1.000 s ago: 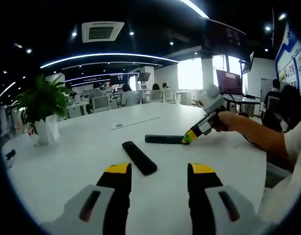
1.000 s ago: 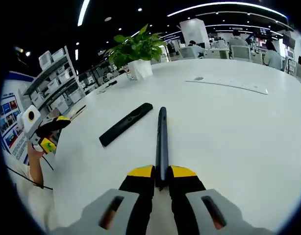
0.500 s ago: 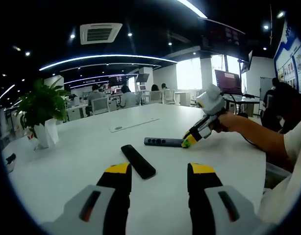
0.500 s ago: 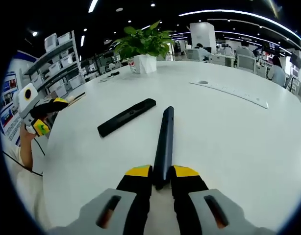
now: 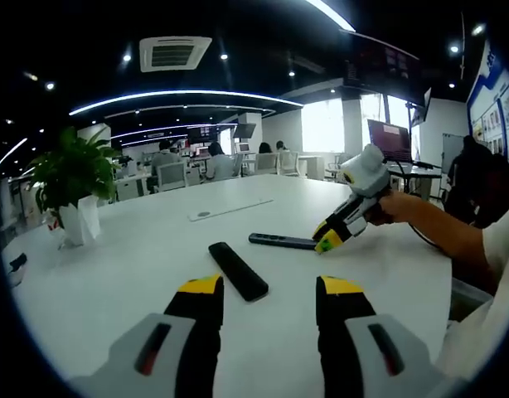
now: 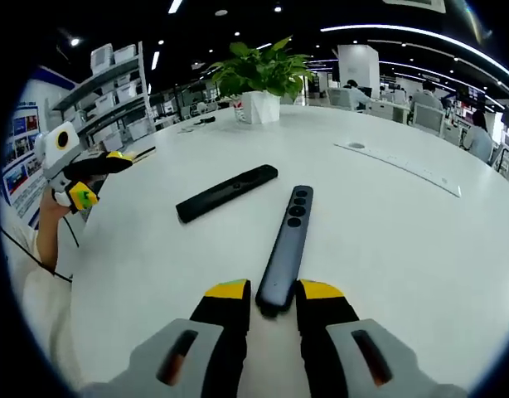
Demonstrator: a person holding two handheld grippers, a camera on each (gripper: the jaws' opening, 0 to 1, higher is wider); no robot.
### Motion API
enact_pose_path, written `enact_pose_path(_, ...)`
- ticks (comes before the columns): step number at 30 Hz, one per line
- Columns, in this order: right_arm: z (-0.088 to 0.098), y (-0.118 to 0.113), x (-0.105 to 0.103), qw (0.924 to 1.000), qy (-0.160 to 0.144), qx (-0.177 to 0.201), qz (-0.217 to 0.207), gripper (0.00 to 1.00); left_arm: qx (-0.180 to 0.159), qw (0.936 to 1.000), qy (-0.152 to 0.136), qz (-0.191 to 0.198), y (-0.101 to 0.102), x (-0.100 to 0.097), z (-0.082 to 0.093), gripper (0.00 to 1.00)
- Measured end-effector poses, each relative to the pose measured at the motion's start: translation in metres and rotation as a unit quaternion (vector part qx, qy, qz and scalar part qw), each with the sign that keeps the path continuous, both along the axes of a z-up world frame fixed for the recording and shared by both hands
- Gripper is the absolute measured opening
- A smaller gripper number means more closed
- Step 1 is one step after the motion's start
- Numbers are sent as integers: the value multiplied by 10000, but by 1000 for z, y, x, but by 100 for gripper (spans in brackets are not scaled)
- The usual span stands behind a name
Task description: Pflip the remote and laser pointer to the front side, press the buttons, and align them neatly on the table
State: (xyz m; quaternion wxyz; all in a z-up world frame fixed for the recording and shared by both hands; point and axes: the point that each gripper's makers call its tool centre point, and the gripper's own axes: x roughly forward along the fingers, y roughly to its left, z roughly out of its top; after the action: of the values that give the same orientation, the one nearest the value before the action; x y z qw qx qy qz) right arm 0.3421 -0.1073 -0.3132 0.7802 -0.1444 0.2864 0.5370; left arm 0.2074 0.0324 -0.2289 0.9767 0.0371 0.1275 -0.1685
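Right gripper (image 6: 266,292) – held low over the white table (image 6: 387,240), jaws narrowed around the near end of the laser pointer (image 6: 286,245), buttons facing up. Left gripper (image 5: 268,288) hovers with jaws wide apart, holding nothing. The black remote (image 5: 237,269) lies flat just beside the pointer.

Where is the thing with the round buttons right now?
In the right gripper view, the laser pointer lies buttons-up on the white table, its near end between the right gripper jaws, right of the remote.
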Motion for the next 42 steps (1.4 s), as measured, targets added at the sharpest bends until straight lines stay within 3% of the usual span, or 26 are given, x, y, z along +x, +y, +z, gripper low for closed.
enact_pose_path(6,-1,4,-7,9994,-164,-64,300,31,-23,10000,-45,25,3,-1,2,46)
enact_pose_path(7,-1,4,-7,9989,-264,-88,374,31,-33,10000,-39,27,4,-2,2,46)
enact_pose_path(9,-1,3,-8,9946,-768,-127,680,31,-34,10000,-45,39,5,-3,2,46)
enact_pose_path(12,-2,3,-13,9964,-573,39,629,30,-53,9999,-67,64,8,-4,3,46)
enact_pose_path(16,-1,4,-14,9956,-645,281,619,31,-99,9999,-39,79,9,-2,-1,46)
enact_pose_path(19,2,9,-23,9925,-735,423,885,33,-138,9999,-43,68,8,-4,-3,46)
enact_pose_path(21,1,11,-28,9916,-628,490,1021,34,-137,9999,-37,75,10,-4,-4,46)
enact_pose_path(31,1,12,-23,9920,-679,671,831,28,-188,9997,-120,120,12,-5,0,45)
enact_pose_path(37,1,16,-35,9893,-656,744,1070,27,-204,9996,-113,140,15,-7,0,45)
enact_pose_path(42,1,16,-33,9894,-743,700,1028,24,-216,9996,-110,172,17,-6,-1,45)
